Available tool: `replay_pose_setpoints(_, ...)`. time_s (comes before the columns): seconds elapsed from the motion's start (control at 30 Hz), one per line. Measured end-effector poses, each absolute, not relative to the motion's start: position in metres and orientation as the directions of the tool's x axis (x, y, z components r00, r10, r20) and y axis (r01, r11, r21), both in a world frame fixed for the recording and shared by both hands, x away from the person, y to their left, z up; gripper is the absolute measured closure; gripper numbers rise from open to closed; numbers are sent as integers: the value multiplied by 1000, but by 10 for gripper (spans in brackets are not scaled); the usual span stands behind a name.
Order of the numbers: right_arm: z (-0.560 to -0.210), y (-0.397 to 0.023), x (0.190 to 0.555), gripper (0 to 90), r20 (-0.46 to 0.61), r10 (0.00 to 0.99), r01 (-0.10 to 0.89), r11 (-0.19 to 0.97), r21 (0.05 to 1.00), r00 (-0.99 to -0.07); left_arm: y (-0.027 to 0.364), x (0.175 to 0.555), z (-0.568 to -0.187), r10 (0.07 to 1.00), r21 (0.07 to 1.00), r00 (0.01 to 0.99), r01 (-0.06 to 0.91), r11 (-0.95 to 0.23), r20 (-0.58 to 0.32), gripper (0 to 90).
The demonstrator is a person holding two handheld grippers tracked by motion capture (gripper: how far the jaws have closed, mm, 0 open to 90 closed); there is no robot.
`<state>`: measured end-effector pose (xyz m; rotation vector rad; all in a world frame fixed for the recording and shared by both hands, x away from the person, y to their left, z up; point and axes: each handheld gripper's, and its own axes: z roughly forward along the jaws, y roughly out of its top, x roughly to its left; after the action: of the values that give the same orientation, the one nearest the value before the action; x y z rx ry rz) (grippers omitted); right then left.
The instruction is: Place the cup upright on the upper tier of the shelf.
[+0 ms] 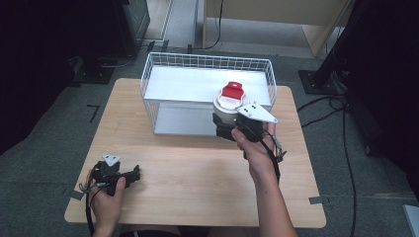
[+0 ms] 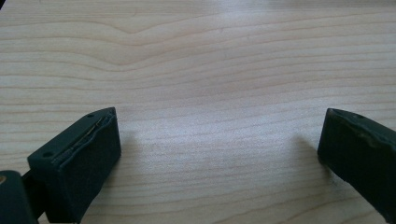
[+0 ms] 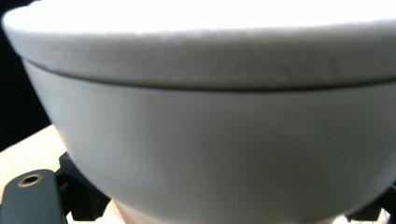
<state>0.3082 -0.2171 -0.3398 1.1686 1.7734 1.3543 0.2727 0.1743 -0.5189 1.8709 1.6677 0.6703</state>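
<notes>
A white round tub [image 1: 228,109] with a white lid and a red tab [image 1: 232,90] on top is held at the front right of the white wire basket [image 1: 207,58]. My right gripper [image 1: 226,129] is shut on its lower body from the near side. Whether the tub is over the basket's front wall or just inside it I cannot tell. In the right gripper view the tub [image 3: 205,140] is very close, with the black jaws at its base on both sides. My left gripper [image 1: 134,175] lies on the table at the front left, open, over bare wood [image 2: 210,70].
The basket stands at the back middle of the wooden table [image 1: 197,173] and has a white floor. Dark stands and cables [image 1: 341,103] lie on the floor to the right, and a wooden cabinet [image 1: 276,12] stands behind the table.
</notes>
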Motion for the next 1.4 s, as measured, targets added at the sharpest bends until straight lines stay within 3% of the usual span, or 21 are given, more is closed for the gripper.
replay_pose_setpoints(0.67,-300,-194,351,112,33,904,225,71,972,-427,174,273,-519,994,683,110,725,-87,11,0)
replay_pose_setpoints(1.4,-300,-166,417,112,9,918,211,82,974,-397,174,273,-519,994,683,109,725,-86,9,0)
